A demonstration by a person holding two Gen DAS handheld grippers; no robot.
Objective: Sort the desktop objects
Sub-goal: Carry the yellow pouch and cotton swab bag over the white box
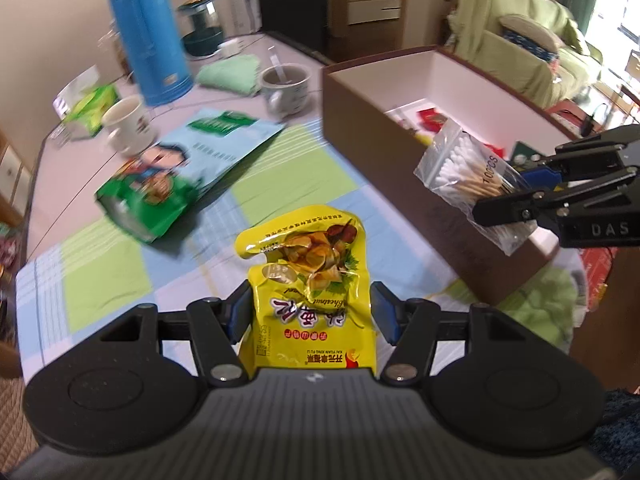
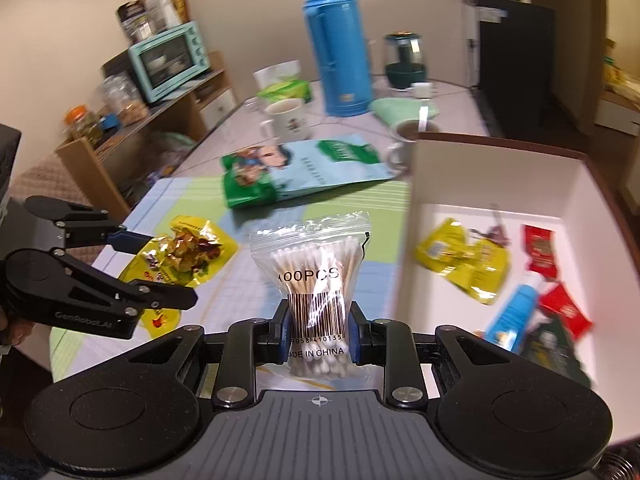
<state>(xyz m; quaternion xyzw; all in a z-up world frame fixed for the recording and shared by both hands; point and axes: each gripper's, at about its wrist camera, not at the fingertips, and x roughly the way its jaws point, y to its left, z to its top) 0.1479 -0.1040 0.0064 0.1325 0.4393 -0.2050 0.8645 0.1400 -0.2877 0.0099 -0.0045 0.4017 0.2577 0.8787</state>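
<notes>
On the left, the left tool grips a yellow snack packet by its lower half, both pads pressed to its sides, so the packet's long axis runs forward along the fingers and it hangs above the checked cloth on the desk. The open box lies forward and to the right of this tool. Further right, the right tool is clamped on a clear bag of cotton swabs at the barcode, the bag standing upright with its zip end away from the camera. The box's white floor begins just beside this bag on its right, so I judge the right tool nearer to the drop, while the left tool's packet has the wall to clear.
</notes>
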